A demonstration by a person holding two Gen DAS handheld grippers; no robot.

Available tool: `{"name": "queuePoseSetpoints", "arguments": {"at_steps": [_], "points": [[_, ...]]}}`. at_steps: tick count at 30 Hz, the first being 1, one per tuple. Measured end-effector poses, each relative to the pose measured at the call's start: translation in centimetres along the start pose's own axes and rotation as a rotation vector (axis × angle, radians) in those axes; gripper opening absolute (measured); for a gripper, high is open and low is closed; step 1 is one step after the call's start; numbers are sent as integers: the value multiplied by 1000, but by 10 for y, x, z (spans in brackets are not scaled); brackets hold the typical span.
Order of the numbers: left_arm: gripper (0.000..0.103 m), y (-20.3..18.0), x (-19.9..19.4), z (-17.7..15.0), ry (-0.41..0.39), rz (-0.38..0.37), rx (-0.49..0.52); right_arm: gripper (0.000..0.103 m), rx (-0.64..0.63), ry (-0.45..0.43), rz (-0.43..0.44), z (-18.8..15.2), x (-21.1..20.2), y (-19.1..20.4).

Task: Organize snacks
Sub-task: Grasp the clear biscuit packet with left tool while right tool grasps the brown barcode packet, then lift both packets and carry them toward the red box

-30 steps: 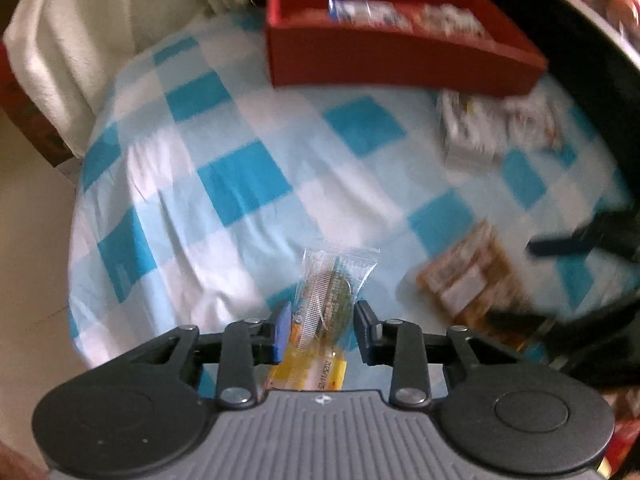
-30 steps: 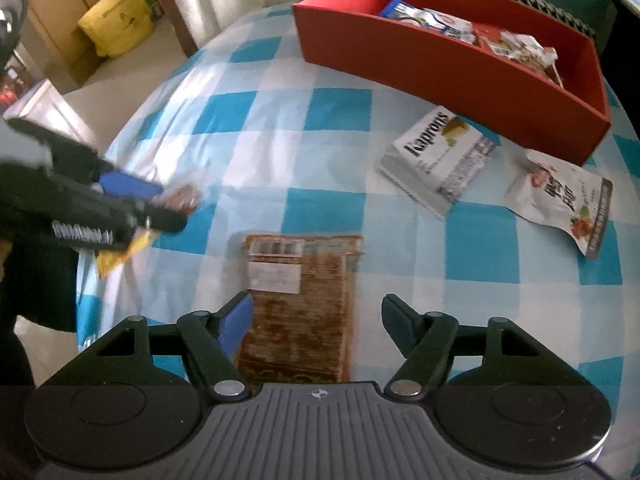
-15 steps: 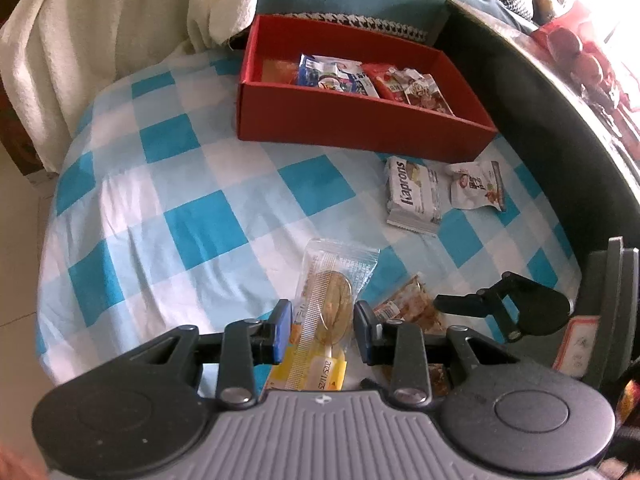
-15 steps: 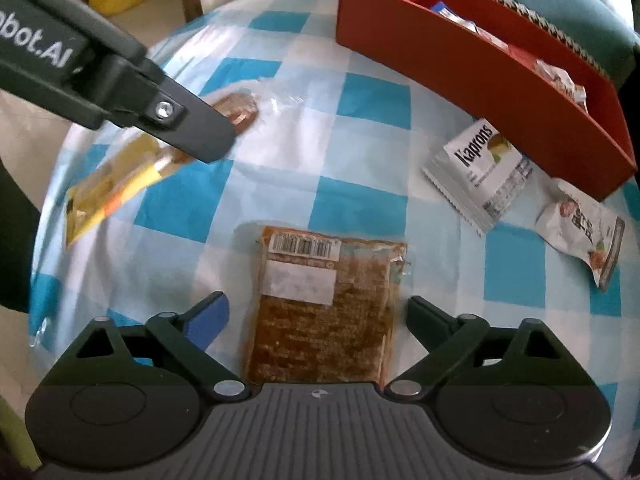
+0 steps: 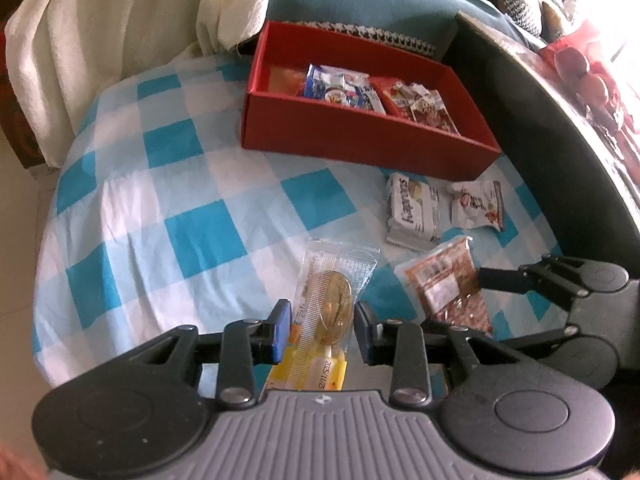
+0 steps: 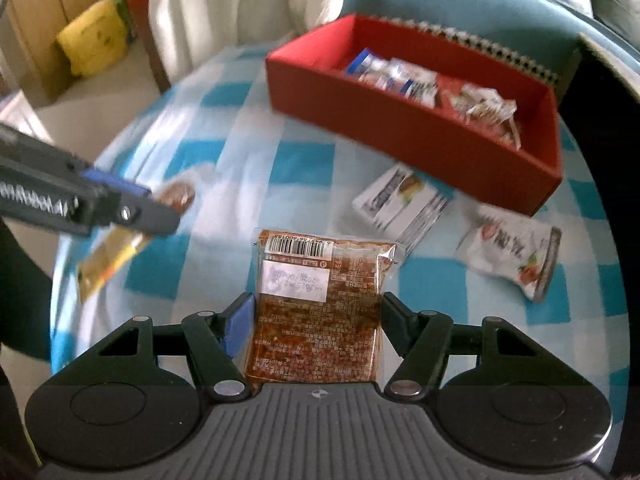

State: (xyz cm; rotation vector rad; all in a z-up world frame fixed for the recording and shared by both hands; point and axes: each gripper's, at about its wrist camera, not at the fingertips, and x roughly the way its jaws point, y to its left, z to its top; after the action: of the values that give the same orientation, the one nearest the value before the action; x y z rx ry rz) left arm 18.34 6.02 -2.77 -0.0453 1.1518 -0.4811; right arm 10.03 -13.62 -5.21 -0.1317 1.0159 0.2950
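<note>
The brown snack packet (image 6: 316, 312) lies between the fingers of the right hand-held gripper (image 6: 316, 320), its long axis along them, barcode end toward the red box (image 6: 420, 136); the jaws are closing and the pads seem to touch its sides. The left hand-held gripper (image 5: 322, 330) is clamped on a clear cookie packet (image 5: 332, 300), also pointing toward the box. The box stands ahead on the checkered surface (image 5: 180, 200), nearer to the right one, I judge.
</note>
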Motion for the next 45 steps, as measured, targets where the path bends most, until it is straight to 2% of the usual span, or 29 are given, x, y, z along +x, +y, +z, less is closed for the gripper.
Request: {"name": "queuePoseSetpoints", "arguments": {"at_steps": [11, 24, 34, 45], "points": [[28, -21, 12, 12, -20, 62, 34, 73, 105, -78, 8, 14, -10, -35], [28, -42, 18, 25, -85, 156, 77, 73, 170, -140, -5, 34, -24, -62], [28, -50, 18, 50, -191, 241, 77, 74, 181, -192, -14, 52, -28, -78], [29, -72, 29, 74, -257, 275, 123, 74, 210, -249, -32, 79, -31, -105]]}}
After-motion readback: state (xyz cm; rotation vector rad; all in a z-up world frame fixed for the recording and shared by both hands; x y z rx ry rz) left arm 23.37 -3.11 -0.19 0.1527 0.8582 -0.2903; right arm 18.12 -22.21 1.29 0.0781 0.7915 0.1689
